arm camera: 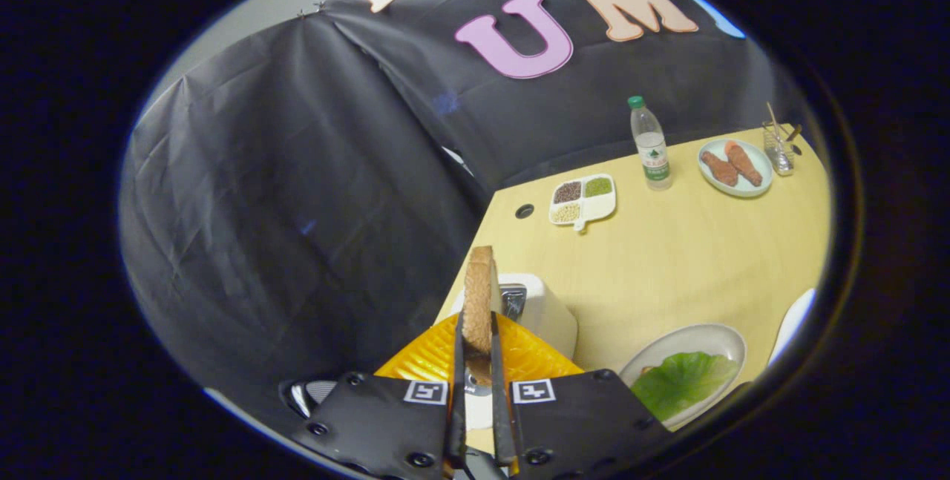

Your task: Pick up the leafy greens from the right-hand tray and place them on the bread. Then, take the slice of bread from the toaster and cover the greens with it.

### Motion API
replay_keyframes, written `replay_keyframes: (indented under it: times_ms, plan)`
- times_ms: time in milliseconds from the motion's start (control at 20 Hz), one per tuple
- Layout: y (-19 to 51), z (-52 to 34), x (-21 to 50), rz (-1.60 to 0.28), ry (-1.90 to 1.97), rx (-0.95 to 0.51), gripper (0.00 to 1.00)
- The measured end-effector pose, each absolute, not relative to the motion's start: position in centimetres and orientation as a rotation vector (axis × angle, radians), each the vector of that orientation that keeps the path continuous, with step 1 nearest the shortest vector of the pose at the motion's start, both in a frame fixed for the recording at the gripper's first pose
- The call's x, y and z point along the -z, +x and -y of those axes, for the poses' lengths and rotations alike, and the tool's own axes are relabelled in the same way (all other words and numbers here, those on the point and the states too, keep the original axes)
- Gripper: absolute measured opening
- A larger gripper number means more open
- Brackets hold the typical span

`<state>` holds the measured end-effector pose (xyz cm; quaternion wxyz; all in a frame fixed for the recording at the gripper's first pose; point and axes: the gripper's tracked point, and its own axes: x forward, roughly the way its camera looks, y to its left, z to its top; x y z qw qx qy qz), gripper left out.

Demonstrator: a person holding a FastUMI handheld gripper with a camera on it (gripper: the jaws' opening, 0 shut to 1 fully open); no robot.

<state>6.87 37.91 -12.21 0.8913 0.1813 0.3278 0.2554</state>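
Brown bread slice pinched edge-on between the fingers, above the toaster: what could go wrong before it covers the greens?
1. The gripper holds the brown bread slice by its lower part only, upright on edge; it may pivot or slip when tilted flat.
2. The white toaster sits close below, so a low sideways swing could clip it.
3. The green leaf on the oval white plate looks loose; a hard landing could shift it.

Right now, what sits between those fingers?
In the gripper view, the slice of bread stands upright on edge between the fingers, which press on it from both sides, above the toaster.
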Motion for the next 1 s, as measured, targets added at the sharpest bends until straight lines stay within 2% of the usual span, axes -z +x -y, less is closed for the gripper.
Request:
replay_keyframes:
  times_ms: [350, 550, 1000]
  plan:
    - [7.8, -27.9, 10.8, -0.644, 0.494, -0.484, 0.18]
    - [7.0, -22.6, 14.0, -0.701, 0.554, -0.412, 0.17]
    - [4.4, -19.3, 22.8, -0.816, 0.665, -0.381, 0.18]
